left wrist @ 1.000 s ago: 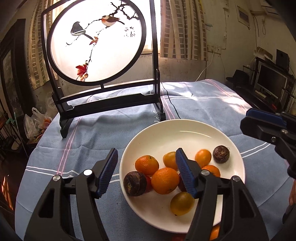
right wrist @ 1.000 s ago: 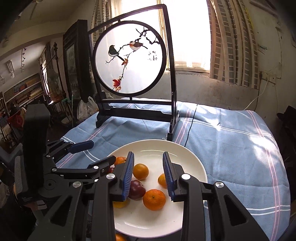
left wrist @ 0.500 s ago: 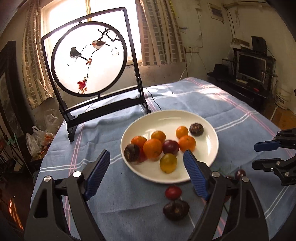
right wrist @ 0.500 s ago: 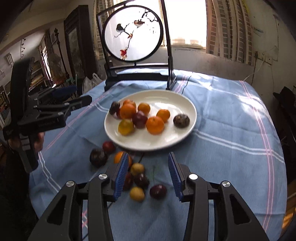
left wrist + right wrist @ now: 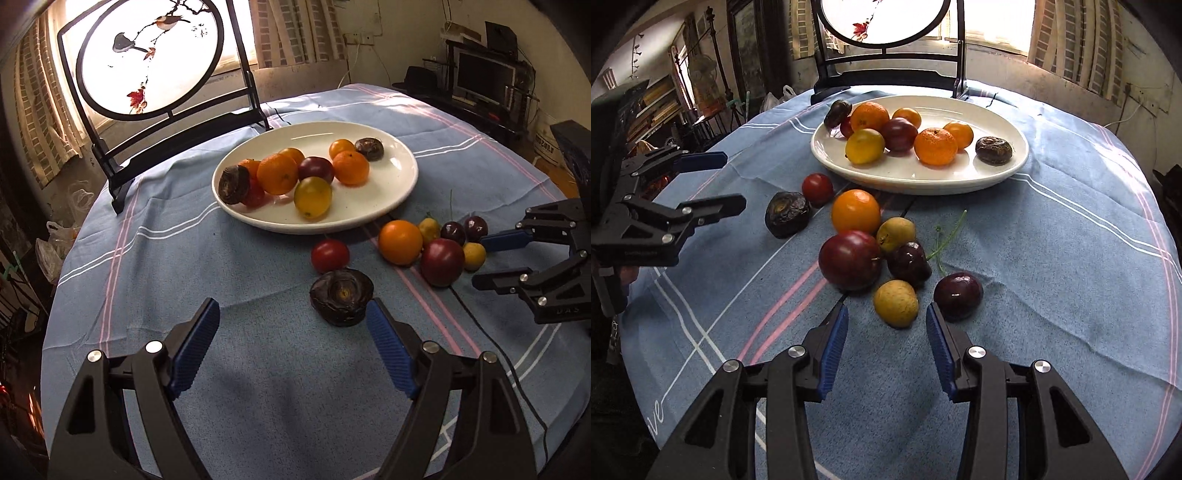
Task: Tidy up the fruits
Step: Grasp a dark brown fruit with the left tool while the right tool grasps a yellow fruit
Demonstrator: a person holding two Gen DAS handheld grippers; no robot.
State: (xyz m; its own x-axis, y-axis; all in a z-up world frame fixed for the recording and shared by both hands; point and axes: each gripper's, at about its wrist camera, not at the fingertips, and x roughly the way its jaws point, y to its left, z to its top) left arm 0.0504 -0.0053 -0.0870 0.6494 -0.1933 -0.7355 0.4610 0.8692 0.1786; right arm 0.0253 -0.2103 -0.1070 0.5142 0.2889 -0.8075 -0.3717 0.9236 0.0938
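The white plate (image 5: pixel 1015 168) holds eight fruits: three oranges, one yellow fruit, one dark plum, one small red fruit and two wrinkled dark passion fruits, one at each end. On the blue tablecloth (image 5: pixel 1052 258) beside the plate lie eight more: an orange (image 5: pixel 855 211), a red tomato (image 5: pixel 817 188), a wrinkled passion fruit (image 5: pixel 787 219), a large red plum (image 5: pixel 849 259), two small dark plums and two small yellow fruits. The left gripper (image 5: pixel 290 345) hovers with jaws spread wide and empty, the passion fruit (image 5: pixel 341 297) just ahead of its right finger. The right gripper (image 5: pixel 886 341) is likewise spread and empty, nearest yellow fruit (image 5: pixel 896 302) just before it.
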